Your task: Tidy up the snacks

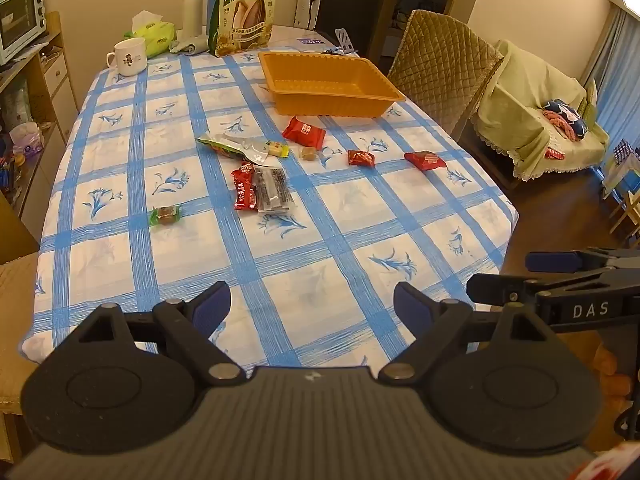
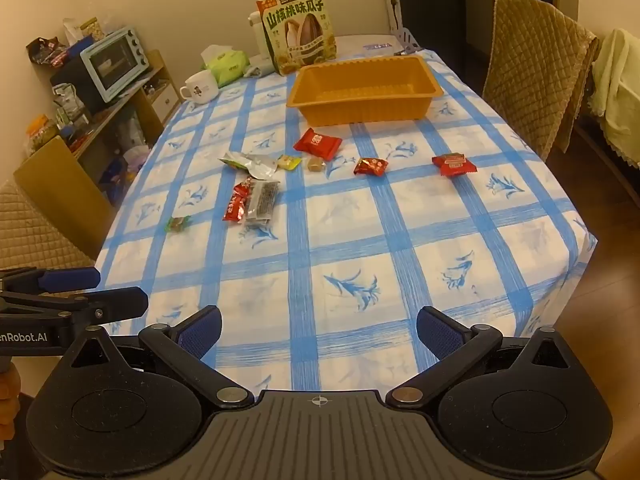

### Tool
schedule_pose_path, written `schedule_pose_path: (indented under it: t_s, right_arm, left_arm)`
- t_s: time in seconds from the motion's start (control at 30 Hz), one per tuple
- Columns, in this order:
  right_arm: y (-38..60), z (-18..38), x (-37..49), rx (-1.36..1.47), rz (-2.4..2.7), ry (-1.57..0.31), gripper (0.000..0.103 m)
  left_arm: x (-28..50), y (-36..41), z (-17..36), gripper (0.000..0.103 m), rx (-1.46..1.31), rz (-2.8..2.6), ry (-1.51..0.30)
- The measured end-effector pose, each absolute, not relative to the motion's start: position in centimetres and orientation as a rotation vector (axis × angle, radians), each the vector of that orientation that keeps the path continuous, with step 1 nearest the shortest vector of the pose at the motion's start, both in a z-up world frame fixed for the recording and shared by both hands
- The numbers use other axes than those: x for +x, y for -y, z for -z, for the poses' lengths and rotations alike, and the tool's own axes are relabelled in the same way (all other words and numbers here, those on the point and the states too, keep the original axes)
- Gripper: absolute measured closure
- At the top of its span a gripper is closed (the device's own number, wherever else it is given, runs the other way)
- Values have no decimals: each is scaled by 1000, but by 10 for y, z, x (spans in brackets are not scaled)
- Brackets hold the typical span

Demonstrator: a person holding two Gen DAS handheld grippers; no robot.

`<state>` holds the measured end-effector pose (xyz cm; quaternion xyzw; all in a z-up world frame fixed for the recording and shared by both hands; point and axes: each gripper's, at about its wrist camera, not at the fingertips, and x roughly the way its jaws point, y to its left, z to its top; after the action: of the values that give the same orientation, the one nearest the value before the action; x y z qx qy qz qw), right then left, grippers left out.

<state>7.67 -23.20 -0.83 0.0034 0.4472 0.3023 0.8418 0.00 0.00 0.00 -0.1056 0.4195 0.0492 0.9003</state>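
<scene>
We see both grippers spread wide, grasping nothing: left gripper (image 1: 312,306), right gripper (image 2: 318,330) | snack packets (image 1: 262,190) scattered on counter (image 1: 360,240) before empty orange tray (image 2: 364,92), wrapper print unreadable | sofa (image 1: 536,120) only in left view.

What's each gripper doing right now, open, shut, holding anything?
Left gripper: open, nothing between its fingers, above the near table edge.
Right gripper: open wide, holding nothing, also above the near edge.
</scene>
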Motion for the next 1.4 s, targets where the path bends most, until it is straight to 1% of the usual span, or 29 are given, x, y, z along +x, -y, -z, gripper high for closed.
schedule_pose_path:
  t_s: [1.4]
  right_arm:
    - [225,7,80,8,-643,-944,0]
  left_arm:
    - [0,0,0,15,-219,-101,-868]
